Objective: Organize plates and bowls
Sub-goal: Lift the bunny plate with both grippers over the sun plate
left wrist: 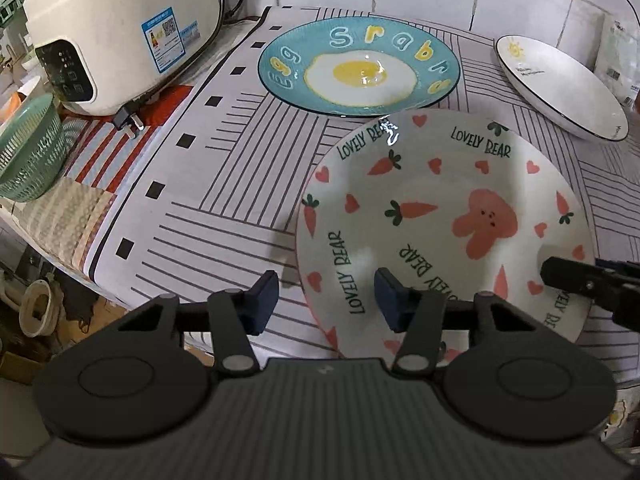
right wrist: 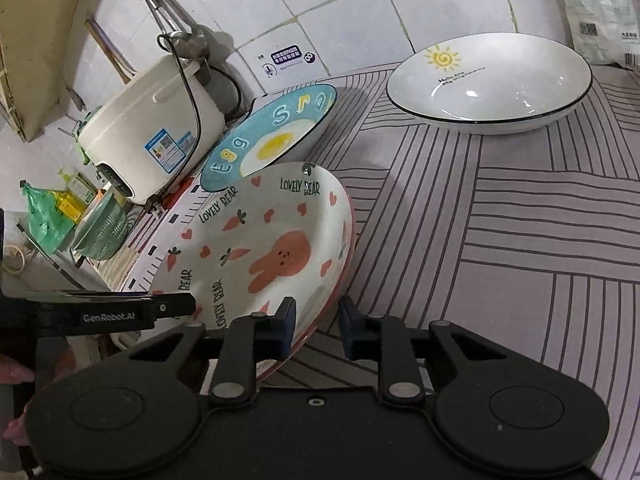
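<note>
A white "Lovely Bear" plate (left wrist: pixel 432 216) with a pink rabbit and carrots lies on the striped cloth; it also shows in the right wrist view (right wrist: pixel 264 240). My left gripper (left wrist: pixel 326 300) is open, its fingers straddling the plate's left rim. My right gripper (right wrist: pixel 316 328) is open, its fingers either side of the plate's near rim, one above and one below. A blue "Egg" plate (left wrist: pixel 360 68) lies behind it, also in the right wrist view (right wrist: pixel 272 136). A white sun plate (left wrist: pixel 560 84) lies at the far right, also in the right wrist view (right wrist: pixel 488 80).
A white rice cooker (left wrist: pixel 120 32) stands at the back left with its plug (left wrist: pixel 128 120) on the cloth. A green basket (left wrist: pixel 28 152) sits at the left edge. A tiled wall (right wrist: pixel 360 8) runs behind. A packet (right wrist: pixel 600 8) leans at the back right.
</note>
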